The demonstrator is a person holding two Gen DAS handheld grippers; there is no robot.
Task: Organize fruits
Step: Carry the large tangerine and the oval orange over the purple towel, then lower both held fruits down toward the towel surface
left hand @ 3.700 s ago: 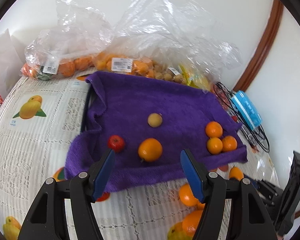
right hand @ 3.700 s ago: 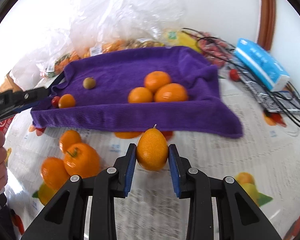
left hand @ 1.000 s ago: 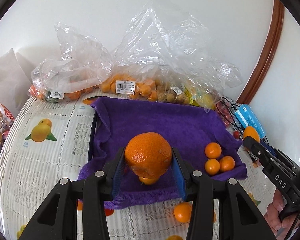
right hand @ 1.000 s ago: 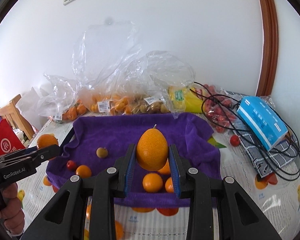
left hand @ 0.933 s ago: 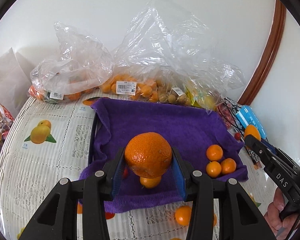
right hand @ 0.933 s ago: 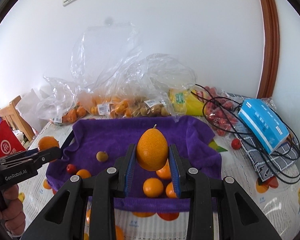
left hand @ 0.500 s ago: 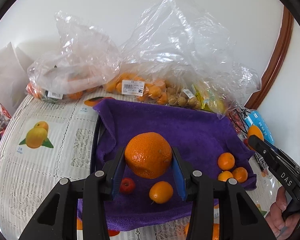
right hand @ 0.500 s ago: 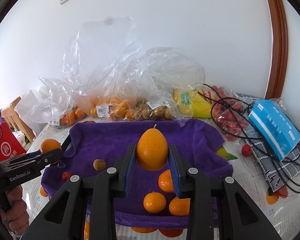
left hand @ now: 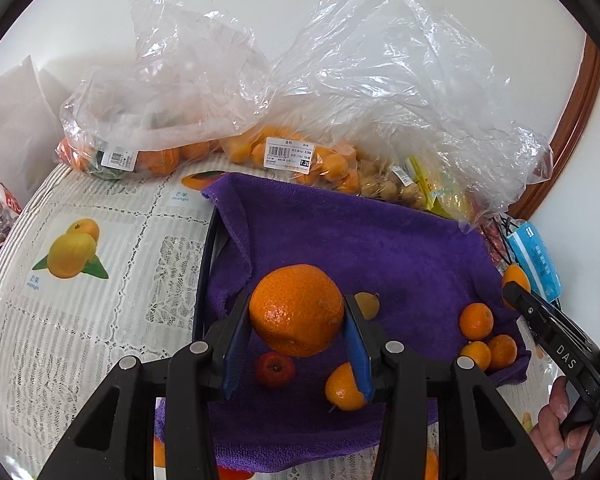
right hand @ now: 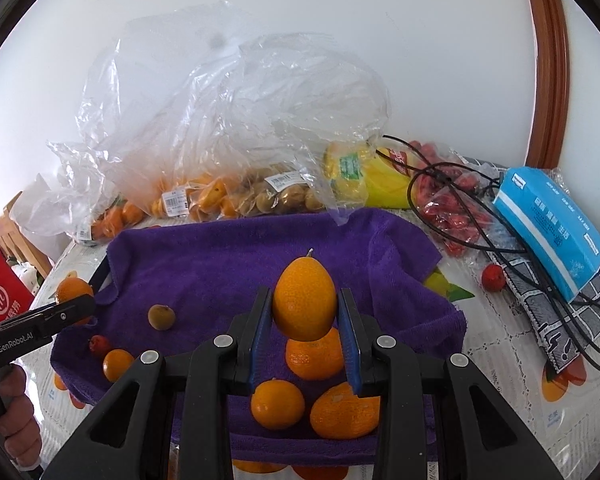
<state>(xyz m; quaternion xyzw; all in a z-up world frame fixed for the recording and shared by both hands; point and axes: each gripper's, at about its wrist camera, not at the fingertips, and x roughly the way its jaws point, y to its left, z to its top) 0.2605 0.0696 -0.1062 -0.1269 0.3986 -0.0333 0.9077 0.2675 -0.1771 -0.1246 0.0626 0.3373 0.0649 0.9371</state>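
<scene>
My left gripper is shut on a round orange mandarin, held above the left part of a purple towel. Below it on the towel lie a small red fruit, a small orange and a yellowish fruit. My right gripper is shut on an egg-shaped orange kumquat, above three oranges on the right part of the towel. The left gripper also shows in the right wrist view.
Clear plastic bags of oranges and other fruit line the wall behind the towel. A blue tissue pack, black cables and a red fruit lie at the right. Loose oranges lie on the lace tablecloth in front.
Both grippers have moved forward over the towel, each still holding its fruit; the fruit on the towel now appears closer and lower in both views.
</scene>
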